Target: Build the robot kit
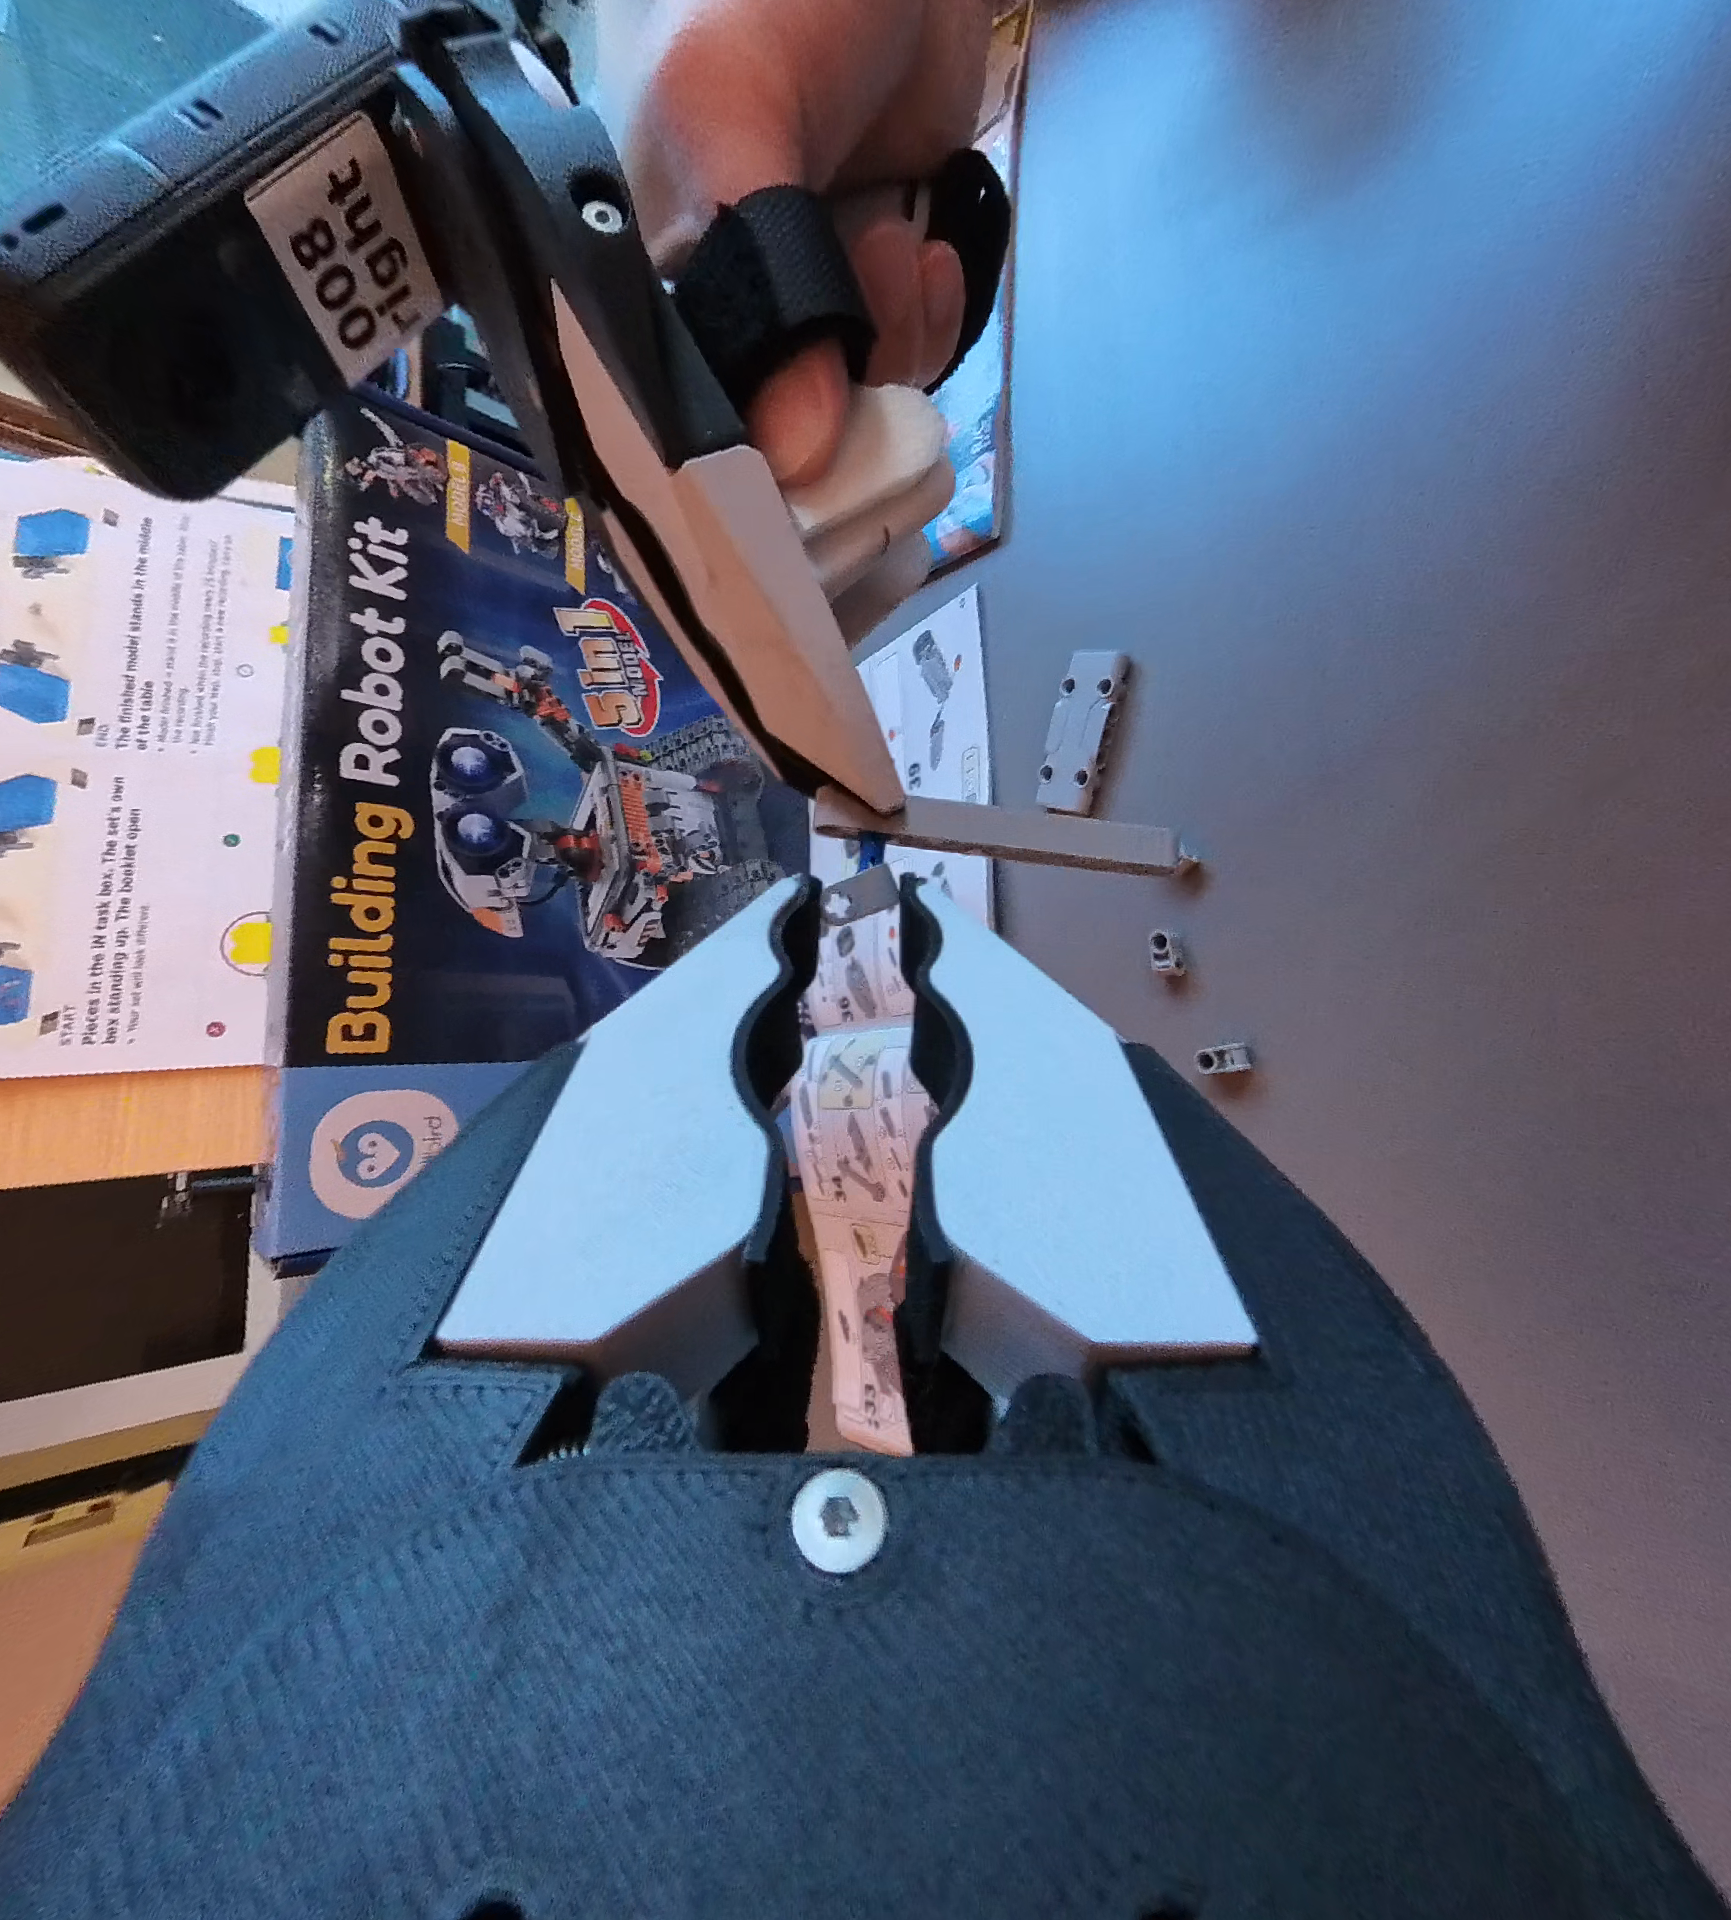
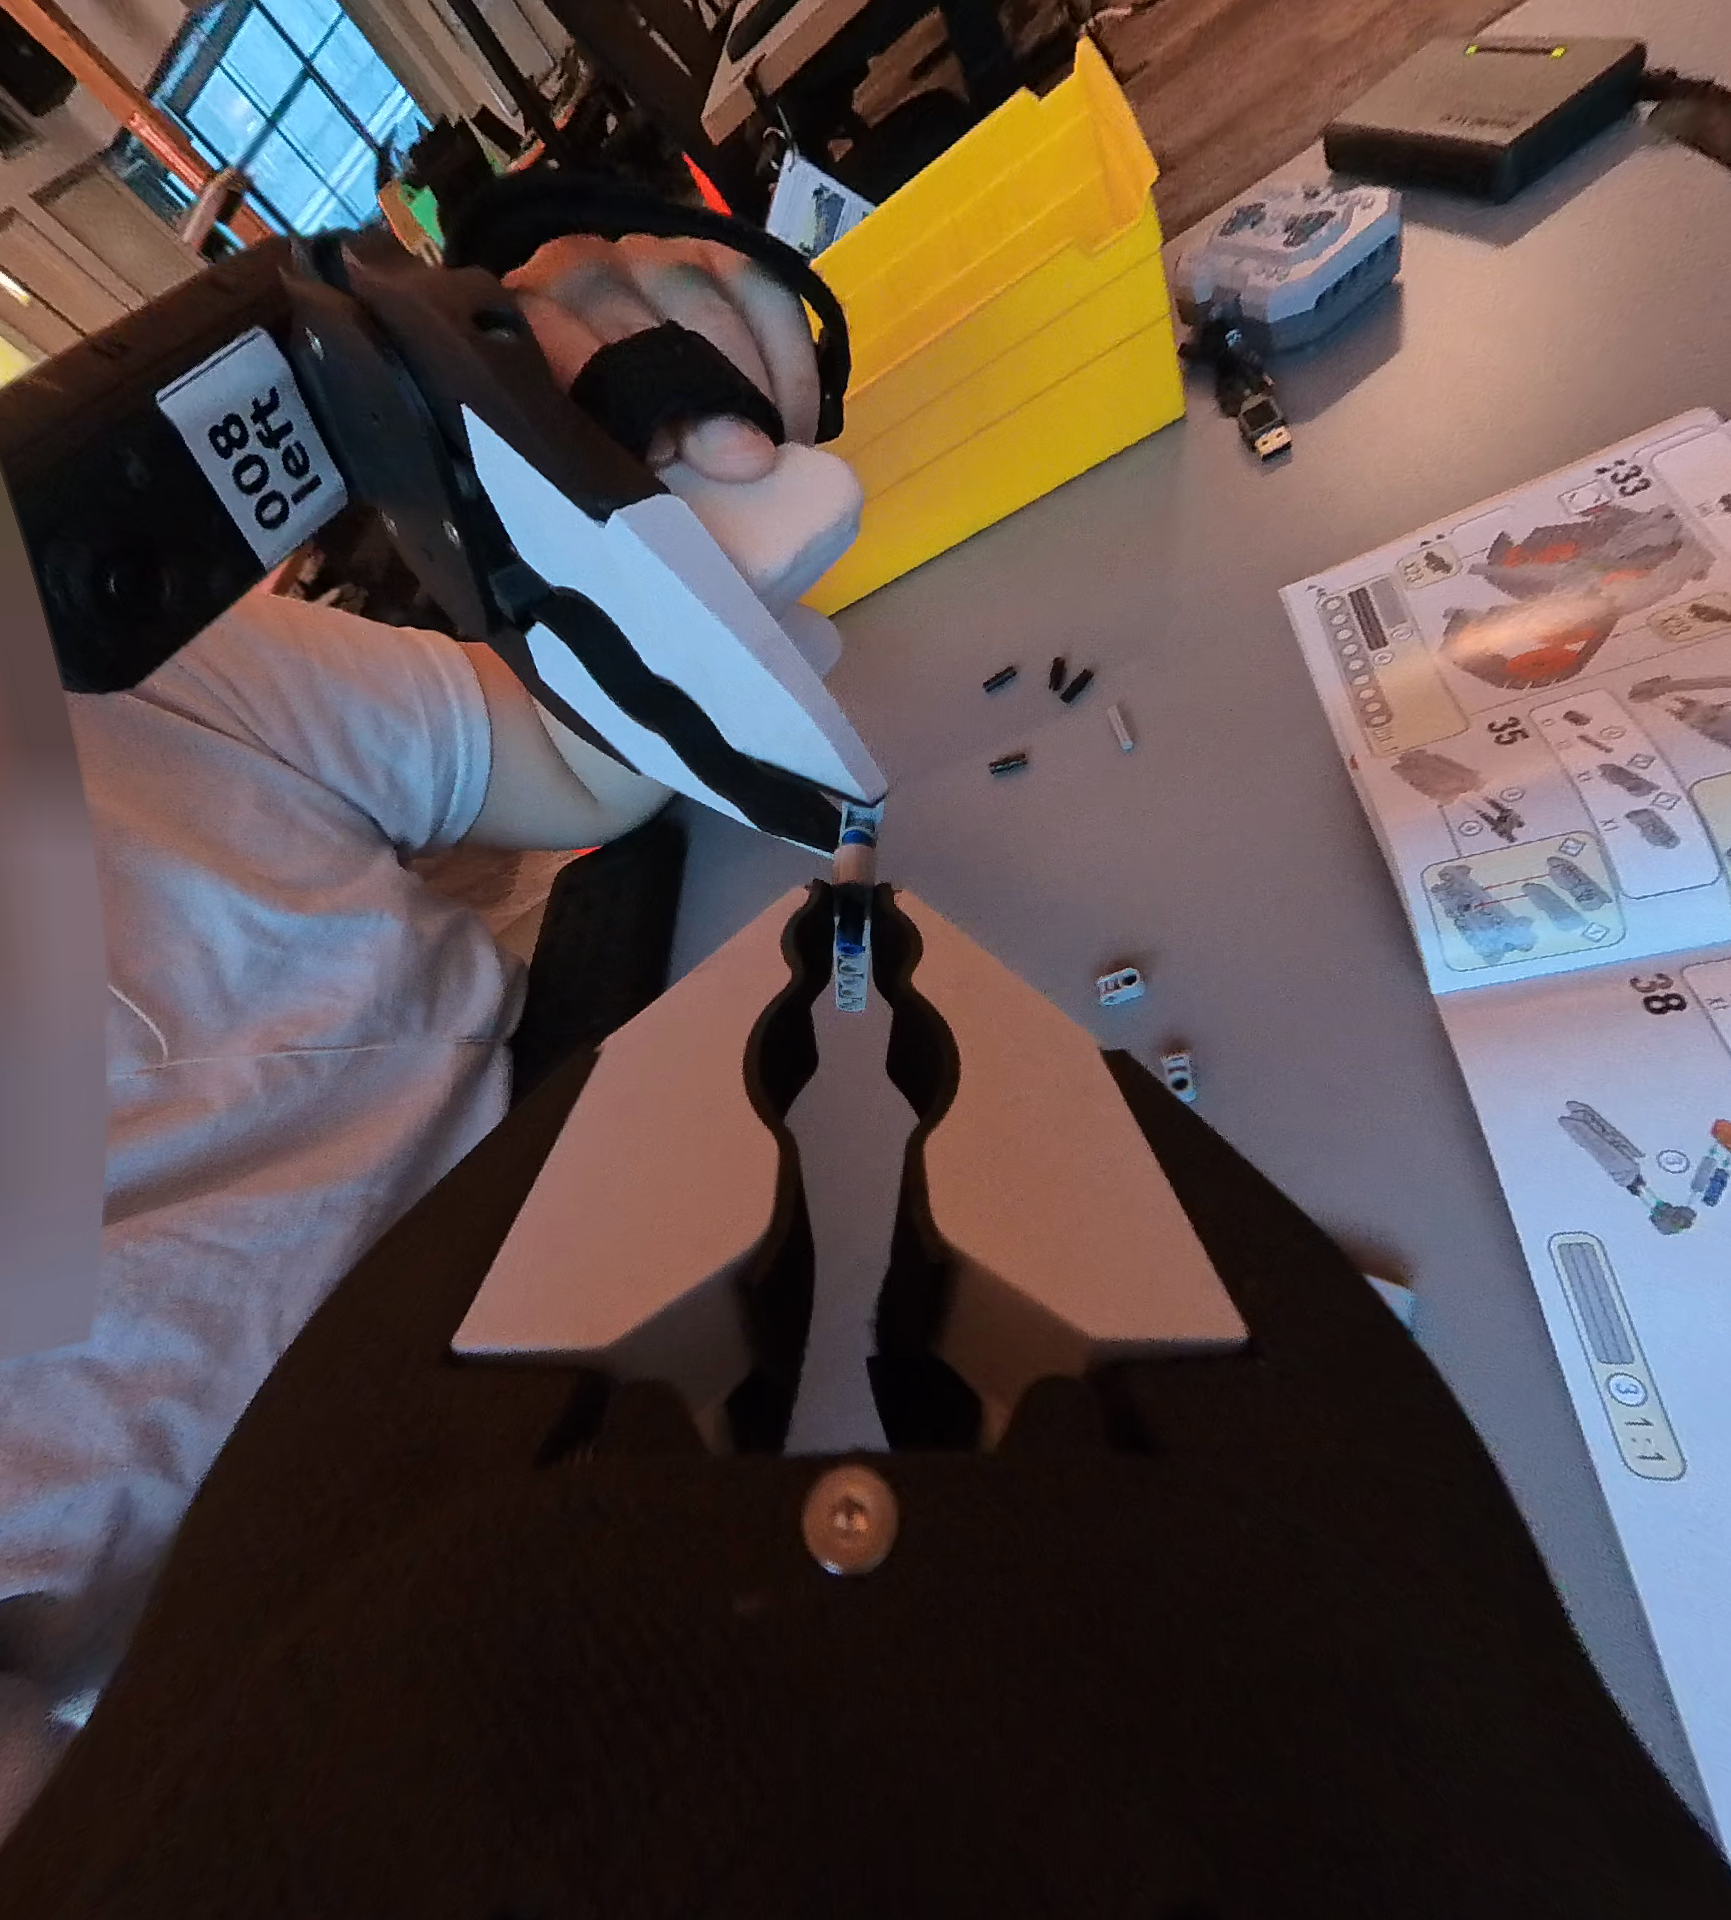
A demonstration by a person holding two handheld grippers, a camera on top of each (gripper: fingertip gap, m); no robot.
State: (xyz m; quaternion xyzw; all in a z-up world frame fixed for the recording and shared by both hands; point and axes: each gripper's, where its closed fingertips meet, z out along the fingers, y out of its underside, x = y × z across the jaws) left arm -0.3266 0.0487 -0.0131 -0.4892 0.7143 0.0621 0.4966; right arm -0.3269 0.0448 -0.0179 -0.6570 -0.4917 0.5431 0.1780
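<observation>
In the left wrist view my left gripper (image 1: 858, 894) is shut on a small grey connector piece (image 1: 856, 900) with a cross hole. My right gripper (image 1: 879, 802) comes in from the upper left, shut on one end of a long grey beam (image 1: 1027, 837) that sticks out to the right. A blue pin (image 1: 871, 850) sits between beam and connector. In the right wrist view my right gripper (image 2: 853, 891) holds the beam (image 2: 853, 977) end-on, with the left gripper (image 2: 859, 812) pressing its small piece (image 2: 859, 828) against the beam's far end. Both are held above the grey table (image 2: 1204, 831).
An open instruction booklet (image 2: 1619, 748) lies at the right, and two small grey connectors (image 2: 1119, 983) lie beside it. Several black pins (image 2: 1032, 707), a yellow bin (image 2: 1006, 343) and a grey hub (image 2: 1287, 244) lie farther back. A kit box (image 1: 487, 790) and a grey panel piece (image 1: 1084, 743) show in the left wrist view.
</observation>
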